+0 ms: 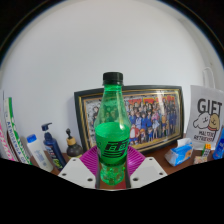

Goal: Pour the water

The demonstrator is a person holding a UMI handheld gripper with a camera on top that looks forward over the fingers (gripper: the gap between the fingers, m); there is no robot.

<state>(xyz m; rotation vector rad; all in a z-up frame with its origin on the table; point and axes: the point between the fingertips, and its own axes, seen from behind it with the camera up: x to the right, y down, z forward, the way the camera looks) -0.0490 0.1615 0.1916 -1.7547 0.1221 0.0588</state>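
At the far left, tubes (pixel 12 135) and a dark pump bottle (pixel 50 140) are standing on the counter (pixel 170 165). In the middle, the jaws are clenching a green bottle (pixel 113 125), capped and apparently full, before a framed photo (pixel 150 110). I judge the carry is underway; uncapping and finding a cup come next.

A single wide-angle camera rides on the gripper (pixel 112 172) and looks forward along its fingers, which show at the bottom of the view; it sits low, close to the green bottle (pixel 112 130). It faces level toward a framed photograph (pixel 150 115) against a white wall (pixel 110 45); there is no second view.
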